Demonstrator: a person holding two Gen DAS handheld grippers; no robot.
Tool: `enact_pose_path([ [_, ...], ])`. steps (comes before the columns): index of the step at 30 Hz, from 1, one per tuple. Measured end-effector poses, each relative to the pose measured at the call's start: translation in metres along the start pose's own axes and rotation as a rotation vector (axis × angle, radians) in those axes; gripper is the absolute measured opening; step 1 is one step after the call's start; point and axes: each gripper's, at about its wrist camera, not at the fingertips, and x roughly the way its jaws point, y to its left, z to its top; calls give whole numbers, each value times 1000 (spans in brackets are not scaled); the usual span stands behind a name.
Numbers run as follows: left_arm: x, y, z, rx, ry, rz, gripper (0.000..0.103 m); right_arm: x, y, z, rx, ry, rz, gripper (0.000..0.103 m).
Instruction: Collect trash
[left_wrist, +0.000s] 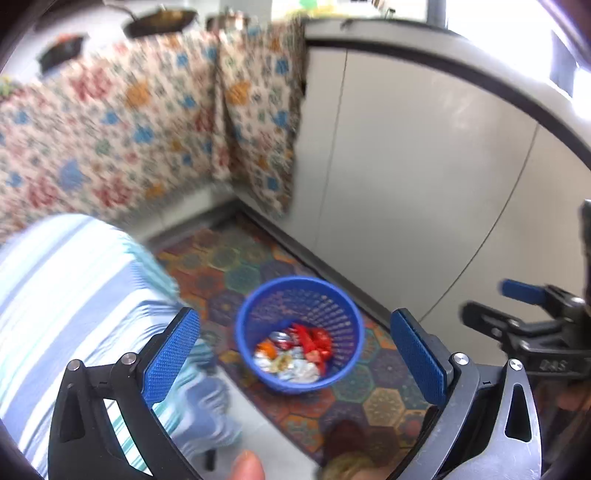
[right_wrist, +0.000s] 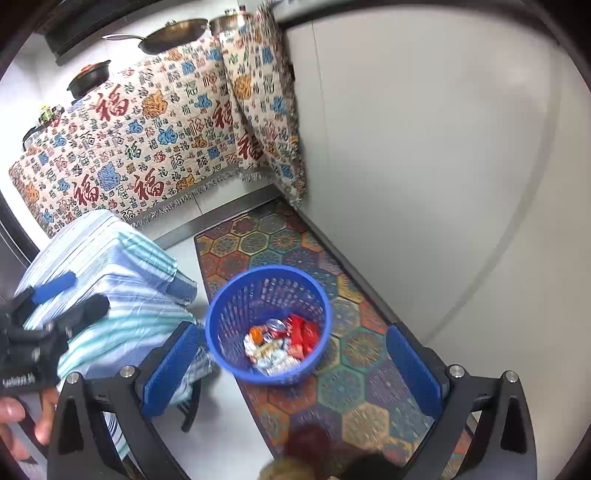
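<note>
A blue mesh trash basket (left_wrist: 334, 295) stands on a patterned floor mat (left_wrist: 384, 402), seen from above in both views; it also shows in the right wrist view (right_wrist: 225, 306). It holds red, orange and silver wrappers (left_wrist: 295, 350), also in the right wrist view (right_wrist: 284, 343). My left gripper (left_wrist: 295, 354) is open and empty above the basket. My right gripper (right_wrist: 295, 365) is open and empty above the basket too. Each gripper shows in the other's view: the right one at the right edge (left_wrist: 517, 306), the left one at the left edge (right_wrist: 62, 299).
A small table under a blue and white striped cloth (right_wrist: 110, 273) stands left of the basket. A patterned cloth (right_wrist: 140, 136) drapes the counter behind, with pans (right_wrist: 173, 35) on top. White cabinet doors (right_wrist: 443, 184) line the right side. My feet (right_wrist: 306, 450) are at the bottom.
</note>
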Motion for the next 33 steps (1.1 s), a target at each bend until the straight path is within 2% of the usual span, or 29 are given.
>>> enact_pose_path([
  [4,-44,-7,-12,31,-13,95,103,-57,22,-24,-45,-73,-81,103],
  [10,-78,0,-21,-58,-9,60,103,-90,40,-28,-88,-92,-100,103],
  [12,-87,2,-21,-69,-8,80,103,-93,46,-27,-102,-81,-109,103],
  [16,-93,5,-23,-73,6,126,103,-100,56,-37,-112,-59,-81,103],
  [33,-88,12,-26,-97,53,166,103,-110,72,-42,-131,-58,-65,103],
])
